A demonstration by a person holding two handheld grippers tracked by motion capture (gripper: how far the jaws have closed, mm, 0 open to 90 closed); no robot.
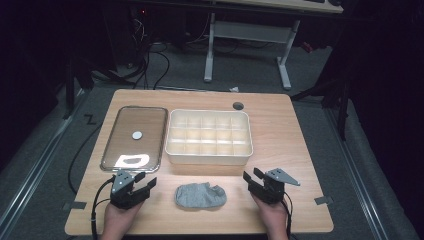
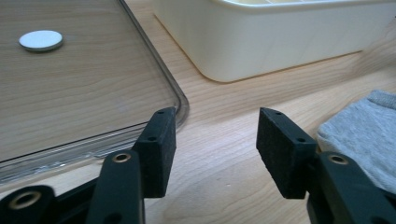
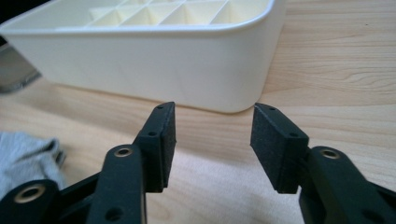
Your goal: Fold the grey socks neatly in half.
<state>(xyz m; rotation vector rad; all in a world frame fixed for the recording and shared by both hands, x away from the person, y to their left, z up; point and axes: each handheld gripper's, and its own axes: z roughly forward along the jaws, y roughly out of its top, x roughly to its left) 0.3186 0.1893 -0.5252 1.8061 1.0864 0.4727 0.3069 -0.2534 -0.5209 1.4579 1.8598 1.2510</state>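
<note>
A crumpled grey sock (image 1: 200,195) lies on the wooden table near its front edge, between my two grippers. My left gripper (image 1: 145,180) rests to the sock's left, open and holding nothing; in the left gripper view (image 2: 215,151) the sock (image 2: 364,135) lies at the right edge. My right gripper (image 1: 252,176) sits to the sock's right, open with nothing between its pads; in the right gripper view (image 3: 212,144) the sock (image 3: 25,154) lies at the lower left. Behind the sock stands a cream divided box (image 1: 209,156).
A clear flat lid (image 1: 152,135) with a small white disc (image 1: 137,135) on it lies left of the box. In the gripper views the box wall (image 2: 280,42) (image 3: 140,60) stands just ahead of the jaws. A cable hole (image 1: 238,105) is at the table's back.
</note>
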